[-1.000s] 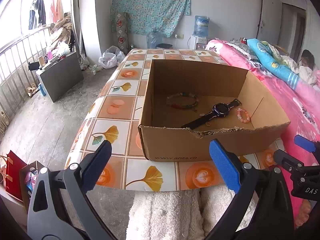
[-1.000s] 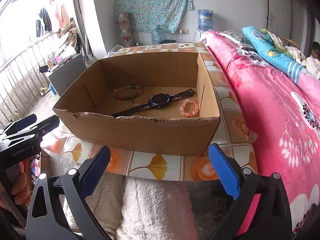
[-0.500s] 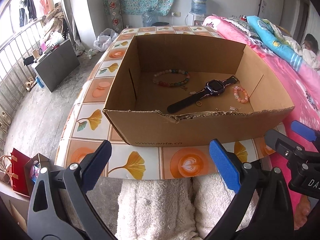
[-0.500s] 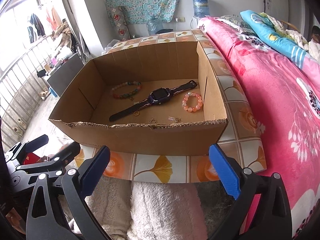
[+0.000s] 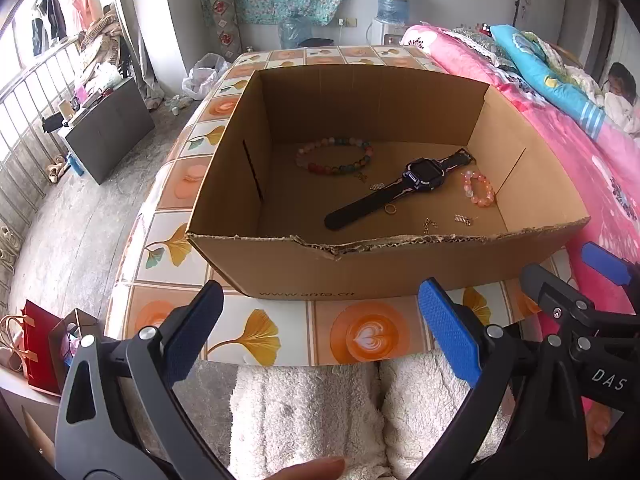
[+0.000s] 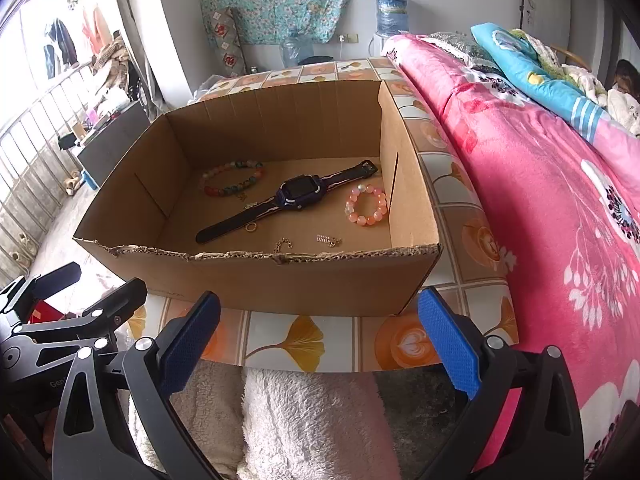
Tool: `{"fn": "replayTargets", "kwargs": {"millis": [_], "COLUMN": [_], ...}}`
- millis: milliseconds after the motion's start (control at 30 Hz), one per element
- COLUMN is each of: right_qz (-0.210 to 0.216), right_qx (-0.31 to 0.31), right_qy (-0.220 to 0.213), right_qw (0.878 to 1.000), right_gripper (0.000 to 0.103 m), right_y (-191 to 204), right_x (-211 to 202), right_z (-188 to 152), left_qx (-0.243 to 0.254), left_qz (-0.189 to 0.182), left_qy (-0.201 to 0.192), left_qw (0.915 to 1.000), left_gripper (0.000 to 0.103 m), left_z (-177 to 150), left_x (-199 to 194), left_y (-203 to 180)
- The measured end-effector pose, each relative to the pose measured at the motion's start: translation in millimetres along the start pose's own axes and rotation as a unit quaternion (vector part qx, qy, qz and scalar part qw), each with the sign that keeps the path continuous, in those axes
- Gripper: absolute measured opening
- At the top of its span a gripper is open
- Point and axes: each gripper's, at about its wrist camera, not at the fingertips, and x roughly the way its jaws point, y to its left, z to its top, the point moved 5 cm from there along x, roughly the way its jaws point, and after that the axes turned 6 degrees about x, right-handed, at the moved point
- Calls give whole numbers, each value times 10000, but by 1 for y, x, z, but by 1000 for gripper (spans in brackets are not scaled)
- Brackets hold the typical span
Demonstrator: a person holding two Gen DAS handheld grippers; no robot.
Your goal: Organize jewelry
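An open cardboard box (image 5: pixel 400 268) (image 6: pixel 304 280) stands on a tiled-pattern table. Inside lie a black watch (image 5: pixel 404 190) (image 6: pixel 288 200), a multicoloured bead bracelet (image 5: pixel 334 156) (image 6: pixel 234 178), a pink bead bracelet (image 5: pixel 478 189) (image 6: pixel 366 205), a small gold ring (image 5: pixel 390 209) (image 6: pixel 251 227) and small gold pieces (image 5: pixel 462 219) (image 6: pixel 326 239). My left gripper (image 5: pixel 320 330) is open with nothing between its blue pads, held before the box's near wall. My right gripper (image 6: pixel 320 332) is also open and empty, at the same near side.
A pink flowered blanket (image 6: pixel 560 200) covers the bed right of the table (image 5: pixel 280 332). White fluffy fabric (image 5: pixel 304 412) lies below the table edge. A grey cabinet (image 5: pixel 108 128) and railing stand on the left. A fingertip (image 5: pixel 308 468) shows at the bottom edge.
Both grippers have risen and tilted down, so the box floor and the small gold pieces now show. Both stay open.
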Motion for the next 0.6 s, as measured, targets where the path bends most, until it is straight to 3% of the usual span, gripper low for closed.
{"fn": "replayTargets", "kwargs": {"millis": [600], "right_qz": [-213], "right_qx": [-123], "right_qy": [67], "right_qw": [9997], "right_gripper": [96], "right_y": [3], "right_x": [8], "right_z": [1], "left_qx": [-50], "left_qz": [42], "left_qy": [93], "left_qw": [9999], "left_gripper": [94], "left_z": [-1], "left_x": [10], "left_y": [5]}}
